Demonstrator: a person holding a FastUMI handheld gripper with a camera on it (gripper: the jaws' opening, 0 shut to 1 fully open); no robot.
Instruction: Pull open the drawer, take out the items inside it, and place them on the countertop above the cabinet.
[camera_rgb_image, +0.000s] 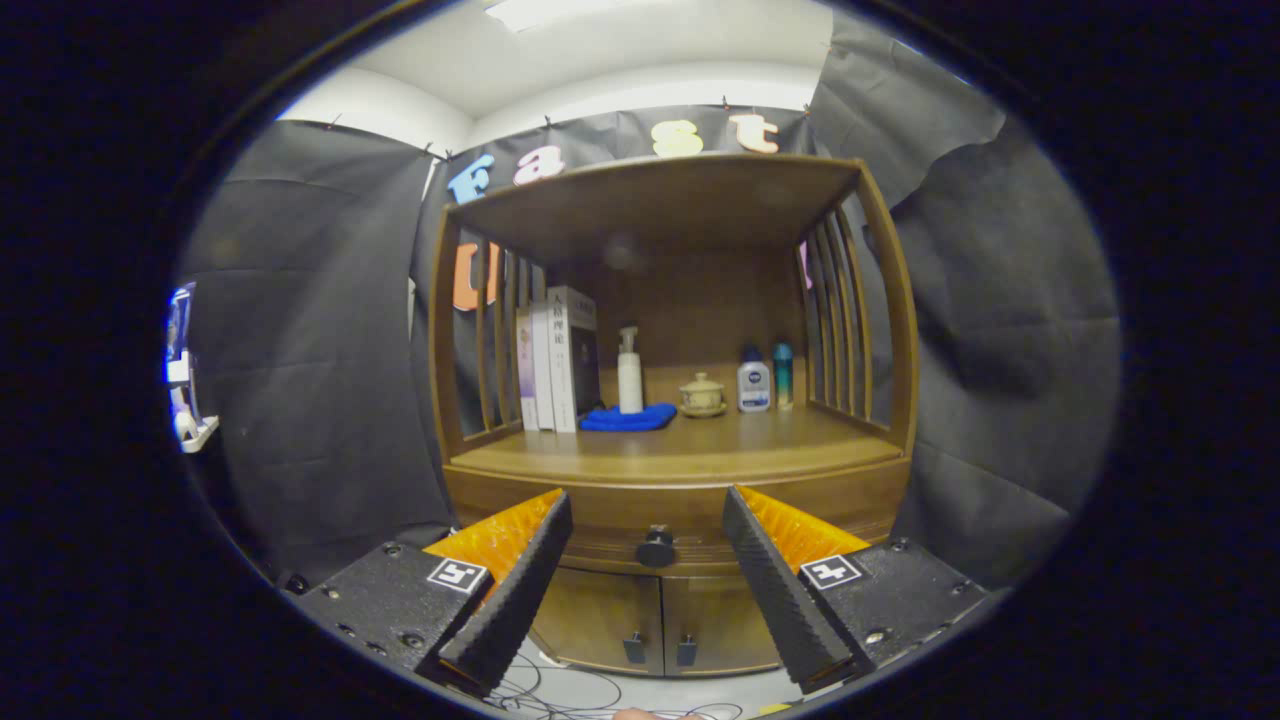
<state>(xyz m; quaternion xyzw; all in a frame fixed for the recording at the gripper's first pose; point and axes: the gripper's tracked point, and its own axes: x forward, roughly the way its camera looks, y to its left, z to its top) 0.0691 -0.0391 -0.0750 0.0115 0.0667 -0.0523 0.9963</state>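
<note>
Booth: black cloth is hanging behind and beside 1 wooden cabinet (680, 500), under a pale ceiling.
Countertop: the countertop (700, 445) is being framed by slatted side rails and roofed by 1 upper board; its front half is lying bare.
Books: 3 books (555, 365) are standing upright at the back left of the countertop, touching one another.
Cloth: 1 blue cloth (628, 418) is lying just right of the books.
Pump bottle: 1 white pump bottle (629, 375) is standing on the blue cloth.
Lidded cup: 1 small lidded cup (702, 395) is sitting on a saucer near the middle back.
Other bottles: 2 are being counted at the back right, 1 white bottle (753, 385) and 1 teal bottle (783, 375), just beside each other.
Drawer: the drawer (620, 535) is sitting closed under the countertop edge; its contents are being hidden.
Knob: 1 dark knob (656, 548) is showing between the fingers, beyond their tips.
Doors: 2 lower doors (650, 620) are shut, each with 1 small handle.
Gripper: the gripper (648, 505) is being held wide open, nothing is being grasped, and open room is lying between it and the drawer front.
Floor: thin cables (560, 690) are lying below the doors.
</note>
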